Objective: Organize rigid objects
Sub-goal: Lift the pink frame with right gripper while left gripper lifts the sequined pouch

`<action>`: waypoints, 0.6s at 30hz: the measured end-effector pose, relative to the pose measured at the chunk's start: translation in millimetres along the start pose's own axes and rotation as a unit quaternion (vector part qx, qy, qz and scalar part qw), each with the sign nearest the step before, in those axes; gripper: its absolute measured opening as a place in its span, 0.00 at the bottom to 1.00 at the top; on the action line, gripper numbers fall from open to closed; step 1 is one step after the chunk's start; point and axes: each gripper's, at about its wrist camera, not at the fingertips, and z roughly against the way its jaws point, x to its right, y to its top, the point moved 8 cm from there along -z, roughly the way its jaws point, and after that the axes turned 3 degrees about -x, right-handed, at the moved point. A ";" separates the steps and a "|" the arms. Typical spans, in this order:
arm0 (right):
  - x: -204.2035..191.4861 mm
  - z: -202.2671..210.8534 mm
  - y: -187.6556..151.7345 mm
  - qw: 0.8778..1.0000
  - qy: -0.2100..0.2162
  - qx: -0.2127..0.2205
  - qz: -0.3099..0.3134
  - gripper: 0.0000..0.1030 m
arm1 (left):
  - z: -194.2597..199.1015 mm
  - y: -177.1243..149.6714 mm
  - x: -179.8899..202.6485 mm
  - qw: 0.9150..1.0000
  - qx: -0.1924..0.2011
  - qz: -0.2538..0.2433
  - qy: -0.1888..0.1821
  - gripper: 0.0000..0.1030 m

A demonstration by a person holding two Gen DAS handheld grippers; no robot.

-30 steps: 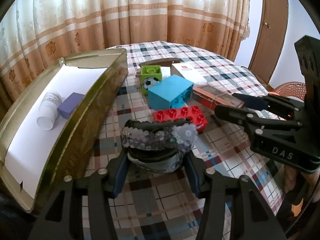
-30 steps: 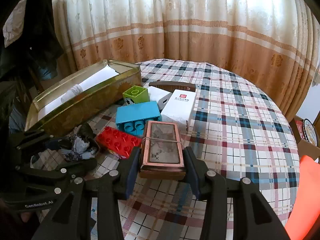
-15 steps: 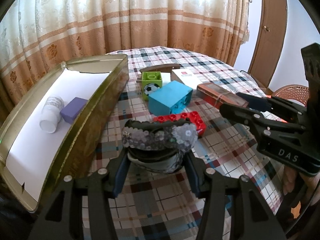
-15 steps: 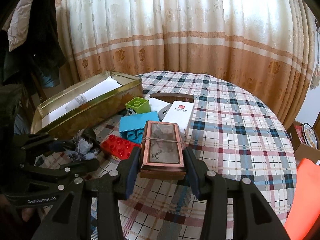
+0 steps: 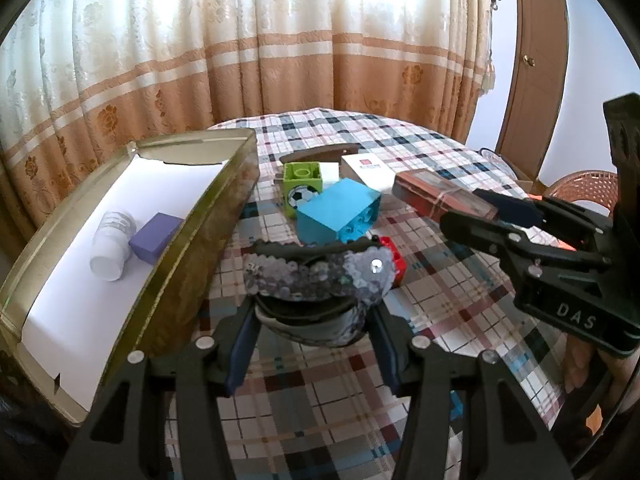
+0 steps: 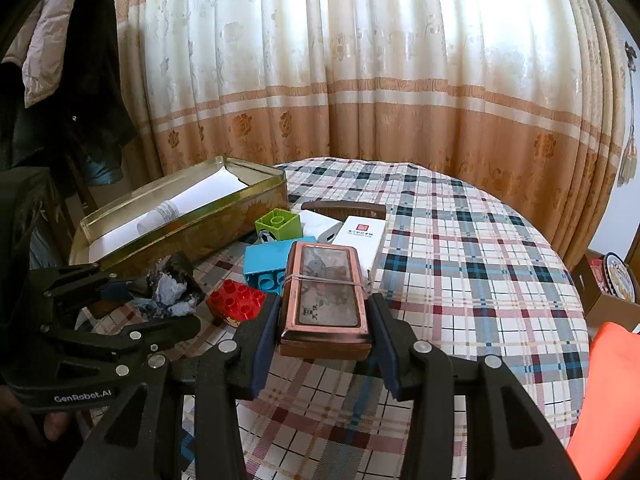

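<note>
My left gripper (image 5: 314, 312) is shut on a silver sequined hair accessory (image 5: 316, 276) with a black base, held just above the checked tablecloth beside the gold tin. My right gripper (image 6: 324, 320) is shut on a flat copper-rimmed box (image 6: 326, 284) bound with a rubber band, held over the cloth. In the left wrist view the right gripper (image 5: 472, 210) and its copper-rimmed box (image 5: 428, 192) reach in from the right. The right wrist view shows the left gripper (image 6: 160, 300) low at the left.
An open gold tin (image 5: 224, 200) on the left holds a white cup (image 5: 110, 246) and a purple block (image 5: 156, 236). Green block (image 5: 303, 182), blue block (image 5: 340, 216), red brick (image 5: 394, 256), white box (image 5: 368, 170) and brown comb (image 5: 320, 154) crowd the table's middle. An orange thing (image 6: 608, 392) lies at the right.
Both grips are unchanged. The right gripper has tipped up a little with the copper-rimmed box, so the table sits lower in its view. The left view has also tilted up slightly.
</note>
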 end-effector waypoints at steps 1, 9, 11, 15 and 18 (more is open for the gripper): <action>-0.1 0.8 0.1 1.000 0.000 0.002 0.000 0.45 | 0.3 0.4 -0.3 1.000 0.001 0.000 0.001 0.50; -0.4 4.3 1.3 1.000 -0.001 0.012 0.000 0.45 | 5.5 3.5 -0.9 1.000 0.017 -0.002 0.009 0.50; -0.2 4.7 1.7 1.000 -0.001 0.013 0.000 0.45 | 6.0 3.6 -1.2 1.000 0.019 -0.002 0.009 0.50; 0.6 7.3 2.5 1.000 -0.003 0.020 -0.001 0.45 | 7.1 4.7 -2.3 1.000 0.024 -0.001 0.012 0.50; 0.4 9.3 2.7 1.000 -0.003 0.025 -0.002 0.45 | 8.2 5.7 -2.7 1.000 0.028 0.000 0.013 0.50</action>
